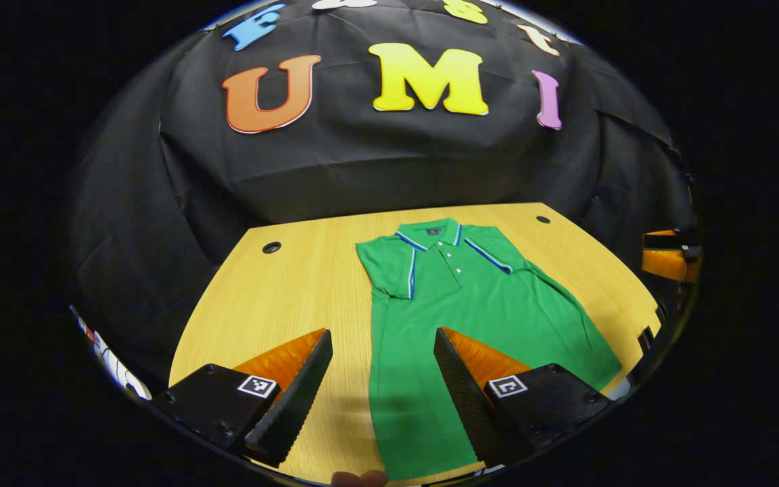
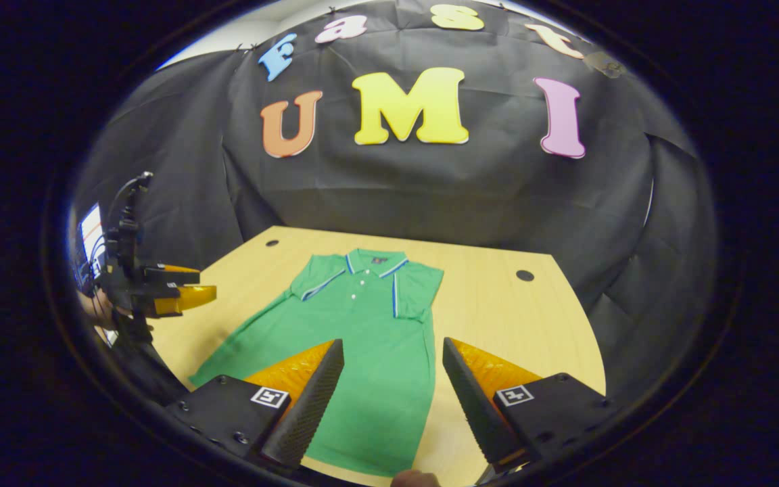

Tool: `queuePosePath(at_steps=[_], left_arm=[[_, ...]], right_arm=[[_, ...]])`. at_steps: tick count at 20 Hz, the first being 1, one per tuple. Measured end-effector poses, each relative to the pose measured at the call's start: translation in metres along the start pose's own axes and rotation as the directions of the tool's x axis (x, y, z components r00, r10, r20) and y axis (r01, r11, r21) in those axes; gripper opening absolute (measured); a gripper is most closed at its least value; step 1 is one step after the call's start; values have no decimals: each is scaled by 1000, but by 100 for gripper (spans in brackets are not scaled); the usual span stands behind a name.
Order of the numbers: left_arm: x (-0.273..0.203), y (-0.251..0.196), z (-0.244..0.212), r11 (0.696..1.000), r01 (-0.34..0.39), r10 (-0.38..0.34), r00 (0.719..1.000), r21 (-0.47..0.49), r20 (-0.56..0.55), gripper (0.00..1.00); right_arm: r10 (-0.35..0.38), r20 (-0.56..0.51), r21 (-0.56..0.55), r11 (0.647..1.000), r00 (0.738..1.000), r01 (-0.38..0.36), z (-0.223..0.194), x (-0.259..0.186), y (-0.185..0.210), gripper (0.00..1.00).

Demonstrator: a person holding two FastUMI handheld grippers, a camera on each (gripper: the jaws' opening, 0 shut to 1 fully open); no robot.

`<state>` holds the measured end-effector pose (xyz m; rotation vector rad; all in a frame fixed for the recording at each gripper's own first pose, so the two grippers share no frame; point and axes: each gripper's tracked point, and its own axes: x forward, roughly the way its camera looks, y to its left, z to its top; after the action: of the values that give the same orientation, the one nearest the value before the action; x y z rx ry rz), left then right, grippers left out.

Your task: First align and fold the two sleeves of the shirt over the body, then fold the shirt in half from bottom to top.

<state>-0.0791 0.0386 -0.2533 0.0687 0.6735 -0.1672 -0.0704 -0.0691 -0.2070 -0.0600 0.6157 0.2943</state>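
A green polo shirt (image 1: 470,304) lies flat on the wooden table (image 1: 295,297), collar toward the back wall. Both striped sleeve cuffs rest inward on the chest, one on each side of the buttons. My left gripper (image 1: 383,385) is open above the shirt's lower left edge, one finger over bare wood and one over cloth. In the right gripper view, the shirt (image 2: 369,338) runs toward me. My right gripper (image 2: 393,399) is open above its lower right edge, holding nothing. The left gripper (image 2: 183,292) hovers off the table's left side, and the right gripper (image 1: 667,253) sits at the far right.
Two round cable holes (image 1: 271,247) (image 1: 543,219) sit near the table's back corners. The black cloth wall stands close behind the table. A fingertip (image 1: 359,479) shows at the bottom edge. Bare wood (image 2: 511,325) lies to the right of the shirt.
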Motion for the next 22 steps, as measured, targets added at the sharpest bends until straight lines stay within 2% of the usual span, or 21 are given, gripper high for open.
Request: queuePosePath(at_steps=[1,2,4,5,6,7,8,9,13,15,17,22], left_arm=[[-7,-6,-11,1000,28,-28,999,11,-17,98],[-14,-8,-23,999,44,-43,998,22,-36,98],[-27,-15,-52,996,75,-71,993,39,-89,98],[-29,-17,-68,995,82,-76,990,51,-122,98],[-33,-18,-85,994,90,-80,984,57,-159,98],[-38,-22,-102,993,106,-92,976,60,-199,98],[-41,-26,-118,991,119,-102,966,58,-240,98],[-41,-28,-132,990,130,-110,955,55,-275,100],[-41,-30,-177,987,152,-119,916,57,-383,98],[-42,-31,-188,988,149,-119,900,39,-419,98],[-39,-32,-197,991,133,-115,891,11,-439,98],[-36,-32,-200,994,107,-100,887,-11,-450,98]], right_arm=[[5,-35,-21,1000,999,-5,-14,-2,1,95],[14,-69,-45,999,998,-17,-29,-4,3,92],[30,-125,-89,995,992,-42,-53,-13,8,98],[33,-158,-104,993,987,-50,-66,-17,10,93],[35,-188,-108,993,982,-56,-79,-21,10,93],[33,-223,-109,992,974,-59,-93,-24,10,98],[34,-264,-113,991,964,-66,-110,-26,11,93],[32,-296,-121,990,955,-71,-124,-29,9,93],[16,-394,-132,988,919,-74,-168,-32,2,95],[13,-430,-128,989,903,-76,-185,-29,1,93],[12,-447,-133,988,895,-79,-194,-25,2,98],[7,-485,-110,992,874,-69,-212,-12,4,95]])
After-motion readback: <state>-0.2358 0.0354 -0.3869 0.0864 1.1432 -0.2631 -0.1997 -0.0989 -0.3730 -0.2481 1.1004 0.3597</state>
